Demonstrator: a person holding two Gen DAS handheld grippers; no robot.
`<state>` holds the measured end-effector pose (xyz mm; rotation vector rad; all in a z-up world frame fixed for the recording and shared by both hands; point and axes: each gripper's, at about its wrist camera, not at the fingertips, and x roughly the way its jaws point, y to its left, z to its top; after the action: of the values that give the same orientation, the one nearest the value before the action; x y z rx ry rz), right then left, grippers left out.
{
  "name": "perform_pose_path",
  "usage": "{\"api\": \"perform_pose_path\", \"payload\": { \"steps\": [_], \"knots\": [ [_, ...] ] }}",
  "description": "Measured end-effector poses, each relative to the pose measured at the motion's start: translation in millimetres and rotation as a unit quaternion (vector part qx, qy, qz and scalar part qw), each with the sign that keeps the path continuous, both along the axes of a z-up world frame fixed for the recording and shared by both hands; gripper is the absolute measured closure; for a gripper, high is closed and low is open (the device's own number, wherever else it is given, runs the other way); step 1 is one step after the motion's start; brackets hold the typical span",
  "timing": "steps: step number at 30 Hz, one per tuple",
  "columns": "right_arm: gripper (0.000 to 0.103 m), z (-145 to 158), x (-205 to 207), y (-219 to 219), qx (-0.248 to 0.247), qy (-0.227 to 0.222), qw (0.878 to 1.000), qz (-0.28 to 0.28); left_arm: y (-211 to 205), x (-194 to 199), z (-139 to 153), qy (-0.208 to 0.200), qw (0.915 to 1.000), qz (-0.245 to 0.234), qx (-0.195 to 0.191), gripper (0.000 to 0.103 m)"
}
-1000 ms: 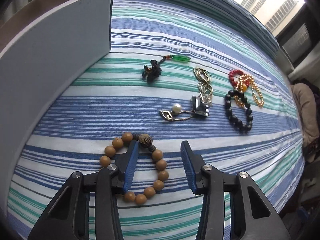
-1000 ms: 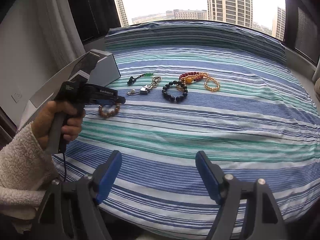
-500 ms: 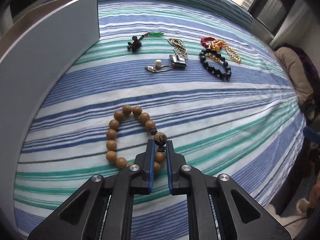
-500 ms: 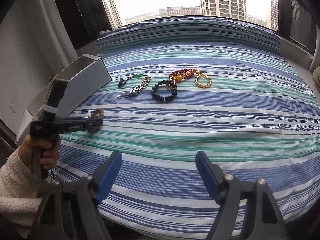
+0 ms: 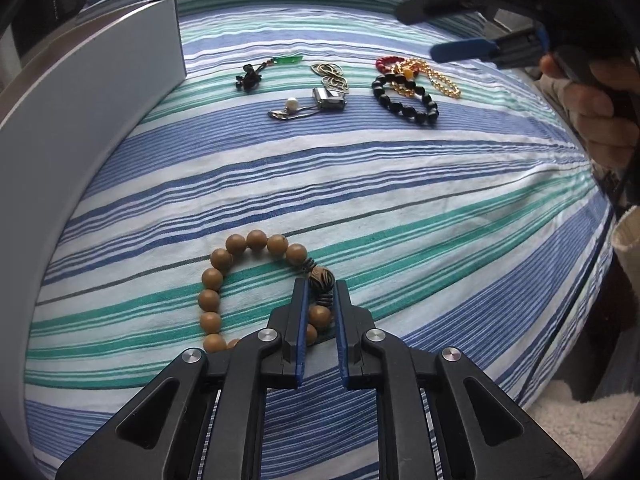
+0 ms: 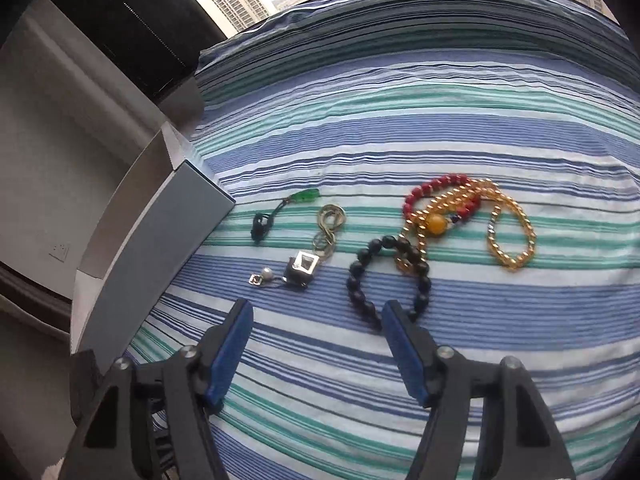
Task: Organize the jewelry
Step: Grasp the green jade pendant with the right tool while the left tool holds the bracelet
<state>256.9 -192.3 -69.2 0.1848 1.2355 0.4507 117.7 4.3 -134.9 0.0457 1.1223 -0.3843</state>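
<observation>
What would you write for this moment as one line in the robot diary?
left gripper: shut on wooden bead bracelet | right gripper: open, near black bead bracelet | grey box: left of jewelry

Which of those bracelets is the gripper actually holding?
The tan wooden-bead bracelet: the left gripper pinches its dark carved bead. The black, red and gold ones lie untouched.

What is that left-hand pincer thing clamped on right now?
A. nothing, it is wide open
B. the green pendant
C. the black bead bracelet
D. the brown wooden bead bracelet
D: in the left wrist view the left gripper has its two blue fingers closed on the carved bead of the brown wooden bead bracelet, while the black bead bracelet and green pendant lie far off on the bedspread.
</observation>
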Motion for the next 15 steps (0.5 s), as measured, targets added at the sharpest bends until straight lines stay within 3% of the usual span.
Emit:
{"api": "perform_pose_path", "payload": {
  "steps": [4, 9, 13, 14, 15],
  "knots": [
    [0.036, -29.6, 49.4, 72.8, -0.010, 0.028, 0.999, 0.037, 5.3, -3.1, 0.9, 0.008, 0.9997, 0.018, -0.012, 0.091],
    [0.045, -66.2, 75.9, 136.3, -0.069, 0.042, 0.996, 0.046, 13.7, -9.0, 3.7, 0.010, 0.9990, 0.035, -0.026, 0.090],
    [0.075, -82.7, 78.1, 161.5, -0.113, 0.040, 0.991, 0.060, 16.6, -8.1, 1.5, 0.014, 0.9988, 0.036, -0.029, 0.089],
    [0.093, -81.9, 76.1, 165.3, -0.129, 0.027, 0.989, 0.064, 17.8, -8.0, 0.8, 0.016, 0.9987, 0.037, -0.030, 0.087],
    [0.096, -80.3, 74.0, 167.3, -0.136, 0.022, 0.988, 0.069, 19.0, -8.3, 0.7, 0.016, 0.9987, 0.037, -0.032, 0.086]
  ]
}}
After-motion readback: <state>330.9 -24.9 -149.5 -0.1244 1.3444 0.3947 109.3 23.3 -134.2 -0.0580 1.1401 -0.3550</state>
